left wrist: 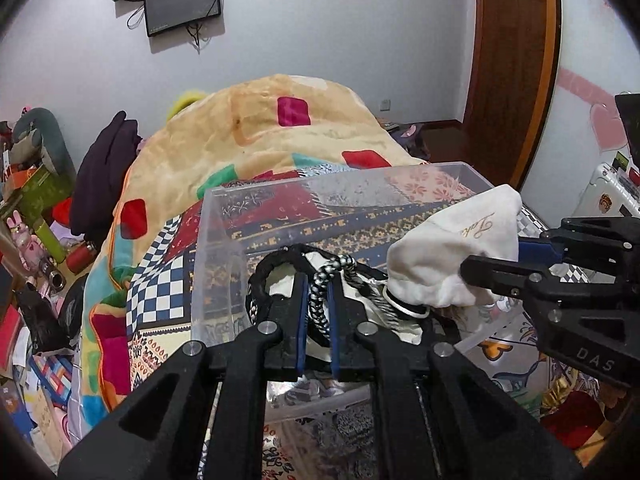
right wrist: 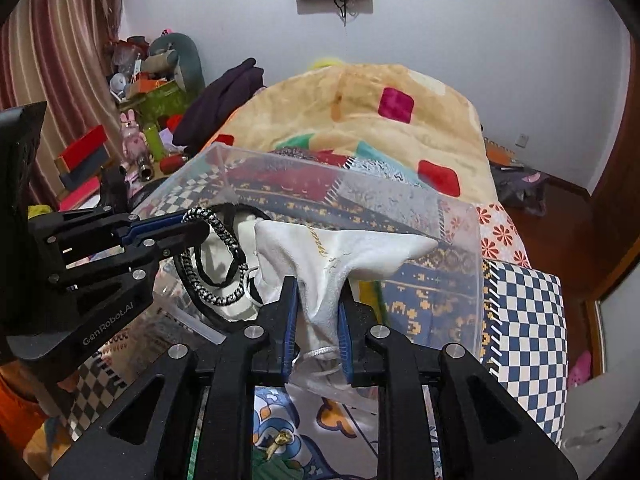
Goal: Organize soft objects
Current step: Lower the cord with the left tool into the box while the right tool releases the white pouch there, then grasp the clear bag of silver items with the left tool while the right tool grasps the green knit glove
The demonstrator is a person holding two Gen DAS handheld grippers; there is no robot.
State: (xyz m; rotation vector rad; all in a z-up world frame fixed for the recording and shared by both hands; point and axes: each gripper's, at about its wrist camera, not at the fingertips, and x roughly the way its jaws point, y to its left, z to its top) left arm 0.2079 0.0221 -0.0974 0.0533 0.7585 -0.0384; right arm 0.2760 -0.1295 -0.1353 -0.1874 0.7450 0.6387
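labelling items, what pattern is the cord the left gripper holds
Black-and-white braided cord, clearest in the left wrist view.

Dim, even indoor light, soft shadows, strong fisheye bending, dark vignetted corners

Right tool (right wrist: pixel 318 320) pinching a white cloth pouch (right wrist: pixel 340 264), left tool (right wrist: pixel 176 228) gripping a braided cord (right wrist: pixel 218 232), both hovering over a clear plastic bin (right wrist: pixel 460 264)

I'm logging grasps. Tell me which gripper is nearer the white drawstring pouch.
Right. The right gripper is shut on the white drawstring pouch, pinching its neck over the clear plastic bin. The left gripper is beside the pouch, shut on a black-and-white braided cord.
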